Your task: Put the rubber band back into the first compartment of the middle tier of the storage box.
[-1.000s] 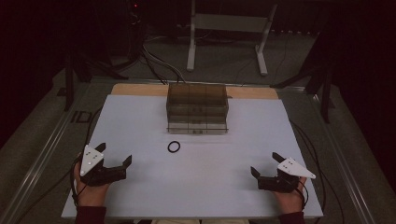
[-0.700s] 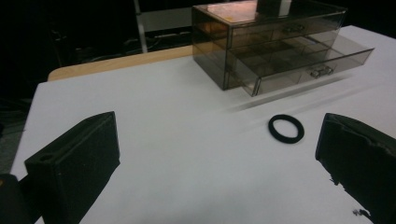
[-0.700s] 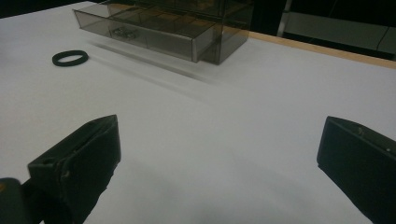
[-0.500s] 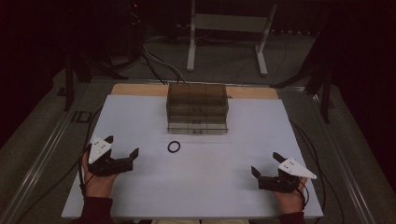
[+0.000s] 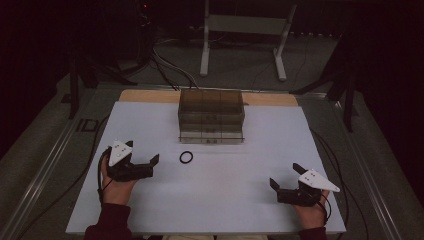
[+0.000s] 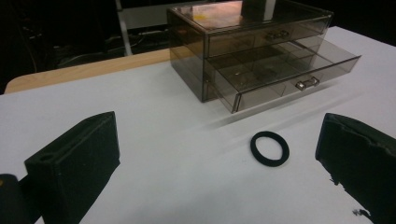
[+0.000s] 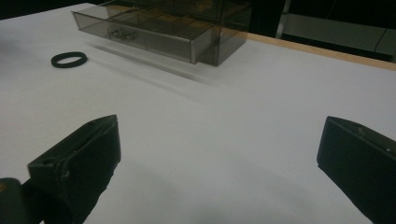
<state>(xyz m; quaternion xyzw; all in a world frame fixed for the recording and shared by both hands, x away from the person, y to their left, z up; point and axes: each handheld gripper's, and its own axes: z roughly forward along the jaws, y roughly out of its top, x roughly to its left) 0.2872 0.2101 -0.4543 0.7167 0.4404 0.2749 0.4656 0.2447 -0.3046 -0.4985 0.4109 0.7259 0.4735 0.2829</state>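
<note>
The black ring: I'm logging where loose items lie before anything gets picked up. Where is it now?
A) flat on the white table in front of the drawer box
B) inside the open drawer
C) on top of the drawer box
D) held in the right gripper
A: the black ring lies flat on the white table, in front of the drawer box and apart from it.

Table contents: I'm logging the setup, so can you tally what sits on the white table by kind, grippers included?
Drawer box: 1, smoky clear, one drawer pulled out
Black ring: 1, flat on the table
Grippers: 2, left gripper and right gripper, both open
Total: 4
</note>
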